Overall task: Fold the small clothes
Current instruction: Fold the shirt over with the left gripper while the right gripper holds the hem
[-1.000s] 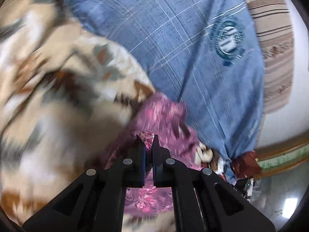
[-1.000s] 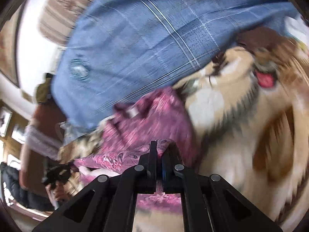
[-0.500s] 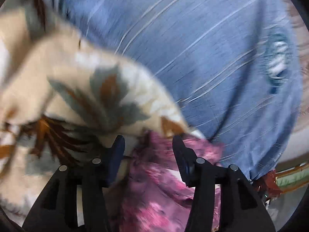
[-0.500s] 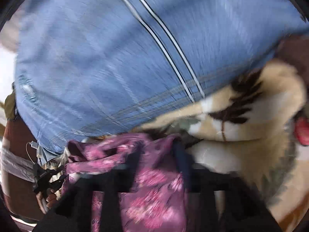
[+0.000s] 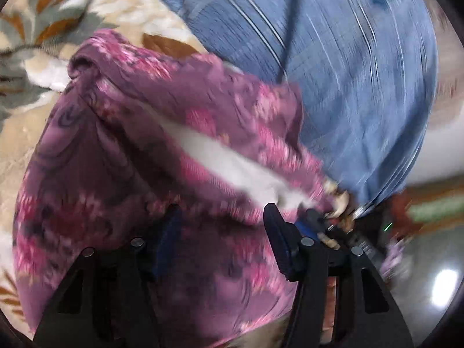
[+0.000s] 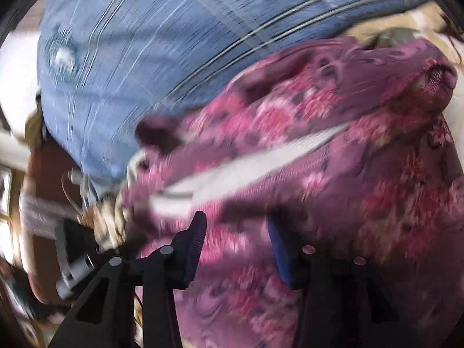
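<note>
While both grippers stand low over the cloth, the step in hand reads as a re-grip between folds.

Item: purple-and-pink floral fabric garment (image 5: pixel 139 150), small, rumpled, with a white band (image 5: pixel 232 156) running across it. It lies directly ahead of and beneath both grippers, spread on the bedding, not lifted.

Left gripper (image 5: pixel 221 220): jaws moderately apart and opening; the floral cloth lies under the gap, nothing pinched as far as the blur allows.

Right gripper (image 6: pixel 236 232): jaws moderately apart and closing; the cloth fills the space ahead of them, pads not visibly pressing it.

Next move, as judged: each gripper needs an edge or corner of the garment, taken at matching points, so that one half can be carried flat over the other. The bunched end beyond the right gripper's far right side (image 6: pixel 438 72) likely wants smoothing first.

Surroundings: cream plush blanket with grey and brown leaf pattern (image 5: pixel 49 20), beyond the left gripper to its left; blue checked bedsheet with pale stripes (image 5: pixel 362 87), beyond and to its right. In the way: the soft, uneven blanket beneath, and loose clutter at the bed's edge, too blurred to name.
</note>
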Demonstrator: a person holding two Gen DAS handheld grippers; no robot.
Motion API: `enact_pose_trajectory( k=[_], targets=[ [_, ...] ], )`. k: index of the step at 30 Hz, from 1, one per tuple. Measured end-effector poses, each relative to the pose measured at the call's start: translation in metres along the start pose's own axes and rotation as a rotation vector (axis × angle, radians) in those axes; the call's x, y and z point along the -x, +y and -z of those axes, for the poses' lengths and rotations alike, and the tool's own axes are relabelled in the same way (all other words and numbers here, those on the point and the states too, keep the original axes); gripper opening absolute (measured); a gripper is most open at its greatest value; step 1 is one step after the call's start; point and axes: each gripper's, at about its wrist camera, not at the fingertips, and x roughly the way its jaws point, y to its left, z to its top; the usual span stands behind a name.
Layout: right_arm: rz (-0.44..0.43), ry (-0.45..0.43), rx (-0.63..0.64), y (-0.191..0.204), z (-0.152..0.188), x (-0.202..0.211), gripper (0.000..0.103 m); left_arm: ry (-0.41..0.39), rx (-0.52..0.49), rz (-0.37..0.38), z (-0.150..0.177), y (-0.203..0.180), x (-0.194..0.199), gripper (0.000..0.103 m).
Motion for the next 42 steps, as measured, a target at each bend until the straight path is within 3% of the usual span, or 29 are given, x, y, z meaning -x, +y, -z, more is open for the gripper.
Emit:
enact_pose_trajectory(
  k=[1, 2, 3, 4, 5, 8, 9, 10, 11, 12, 13, 14, 16, 20, 23, 25, 26, 29, 30, 34, 36, 37, 38, 39, 40, 41, 42],
  targets=[
    [-0.011, -0.021, -0.005, 0.0, -0.007, 0.0, 0.042, -0.006, 0.023, 0.013, -0.008, 0.003, 0.0, 0.056],
    [-0.009, -0.042, -0.009, 0.0, -0.012, 0.001, 0.029, -0.009, 0.031, 0.007, -0.015, 0.006, 0.0, 0.056],
    [0.002, -0.061, 0.008, 0.002, -0.016, 0.004, 0.011, -0.006, 0.023, -0.015, -0.024, 0.006, -0.002, 0.048],
    [0.012, -0.069, 0.027, 0.006, -0.022, 0.005, 0.006, -0.012, 0.028, -0.03, -0.03, 0.006, -0.002, 0.014],
    [0.02, -0.072, 0.041, 0.01, -0.029, 0.006, 0.004, -0.009, 0.024, -0.024, -0.035, 0.004, -0.001, 0.003],
    [-0.022, -0.111, 0.062, 0.022, -0.048, 0.021, 0.003, -0.046, 0.003, 0.065, -0.048, -0.009, 0.01, 0.003],
    [-0.039, -0.124, 0.066, 0.026, -0.054, 0.024, 0.01, -0.086, 0.008, 0.048, -0.057, -0.012, 0.013, 0.006],
    [-0.061, -0.137, 0.058, 0.027, -0.06, 0.029, 0.012, -0.123, 0.012, 0.018, -0.065, -0.012, 0.014, 0.02],
    [-0.069, -0.15, 0.032, 0.026, -0.069, 0.031, 0.025, -0.164, 0.021, -0.027, -0.075, -0.009, 0.015, 0.029],
    [-0.072, -0.152, 0.015, 0.023, -0.076, 0.03, 0.053, -0.209, 0.055, -0.111, -0.082, -0.003, 0.018, 0.043],
    [-0.068, -0.163, 0.005, 0.019, -0.081, 0.03, 0.061, -0.226, 0.087, -0.149, -0.083, 0.0, 0.02, 0.044],
    [-0.032, -0.19, -0.003, 0.015, -0.084, 0.032, 0.063, -0.231, 0.106, -0.134, -0.08, 0.005, 0.026, 0.045],
    [0.039, -0.209, 0.017, 0.01, -0.078, 0.046, 0.063, -0.23, 0.071, -0.035, -0.066, 0.013, 0.047, 0.058],
    [0.034, -0.209, 0.096, -0.002, -0.031, 0.084, 0.074, -0.279, 0.053, -0.17, -0.02, 0.032, 0.085, 0.06],
    [0.081, -0.179, 0.152, -0.015, 0.021, 0.105, 0.074, -0.34, 0.018, -0.251, 0.031, 0.045, 0.118, 0.061],
    [0.133, -0.208, 0.16, -0.029, 0.059, 0.124, 0.074, -0.363, -0.009, -0.292, 0.063, 0.052, 0.125, 0.071],
    [0.149, -0.227, 0.154, -0.038, 0.07, 0.134, 0.074, -0.367, -0.022, -0.293, 0.074, 0.062, 0.128, 0.072],
    [0.155, -0.284, 0.078, -0.065, 0.1, 0.157, 0.083, -0.303, -0.032, -0.259, 0.096, 0.08, 0.113, 0.072],
    [0.15, -0.281, 0.053, -0.075, 0.104, 0.157, 0.082, -0.264, -0.009, -0.202, 0.099, 0.086, 0.105, 0.072],
    [0.136, -0.251, 0.025, -0.089, 0.098, 0.136, 0.082, -0.258, -0.037, -0.067, 0.097, 0.08, 0.105, 0.072],
    [0.116, -0.289, 0.025, -0.09, 0.093, 0.134, 0.082, -0.252, -0.028, -0.066, 0.092, 0.08, 0.098, 0.072],
    [0.116, -0.296, 0.046, -0.087, 0.091, 0.13, 0.079, -0.244, -0.02, -0.079, 0.087, 0.08, 0.089, 0.066],
    [0.121, -0.287, 0.063, -0.086, 0.089, 0.125, 0.068, -0.234, -0.004, -0.091, 0.085, 0.084, 0.085, 0.056],
    [0.133, -0.278, 0.072, -0.085, 0.089, 0.122, 0.042, -0.215, 0.007, -0.09, 0.086, 0.086, 0.082, 0.034],
    [0.165, -0.261, 0.107, -0.081, 0.09, 0.119, 0.026, -0.189, 0.006, -0.071, 0.086, 0.087, 0.08, 0.024],
    [0.147, -0.244, 0.128, -0.078, 0.09, 0.119, 0.013, -0.185, -0.002, -0.064, 0.09, 0.085, 0.082, 0.024],
    [0.106, -0.255, 0.121, -0.078, 0.093, 0.126, 0.013, -0.202, -0.022, -0.077, 0.092, 0.083, 0.086, 0.024]
  ],
)
